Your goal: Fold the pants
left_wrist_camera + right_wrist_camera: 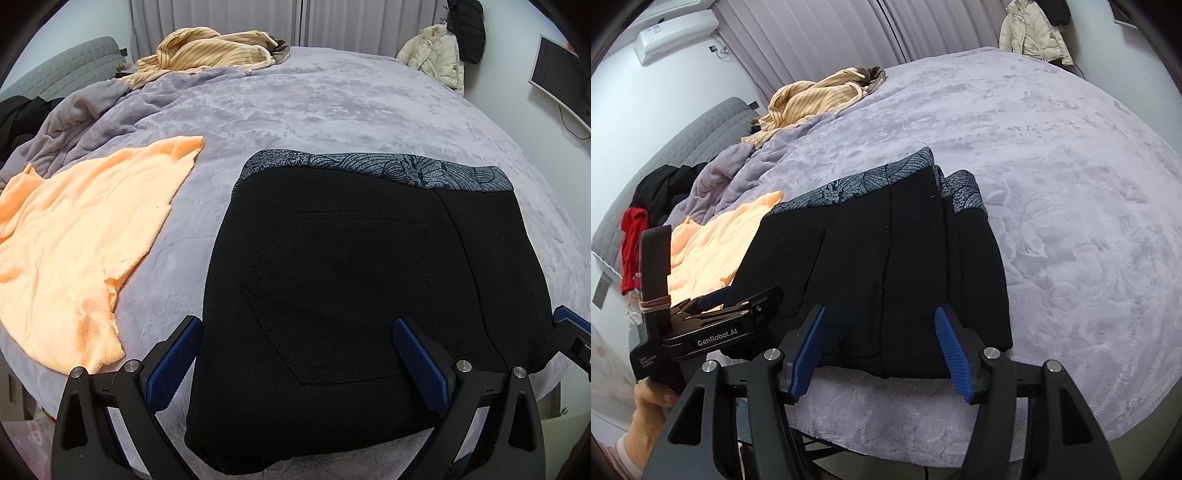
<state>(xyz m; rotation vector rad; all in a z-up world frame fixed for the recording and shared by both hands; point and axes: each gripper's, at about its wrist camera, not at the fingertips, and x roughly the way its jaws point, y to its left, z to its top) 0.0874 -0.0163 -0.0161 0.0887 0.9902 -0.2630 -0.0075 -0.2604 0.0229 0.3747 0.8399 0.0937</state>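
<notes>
The black pants (332, 277) lie folded into a compact rectangle on the lilac bedspread (332, 110), with the grey leaf-patterned waistband (388, 168) at the far end. My left gripper (297, 328) hovers open over the near left part of the fold, its blue pads (417, 354) spread wide and holding nothing. In the right wrist view the pants (879, 240) show stacked layers at their right edge. My right gripper (881, 317) stands open just above their near edge, with no cloth pinched. The left gripper (746, 299) shows at the left, held by a hand (650, 398).
An orange towel (74, 240) lies spread left of the pants. A striped beige garment (207, 51) sits at the far end of the bed, and dark and red clothes (635, 236) lie by the grey headboard (713, 125). A pale jacket (436, 55) hangs at the back right.
</notes>
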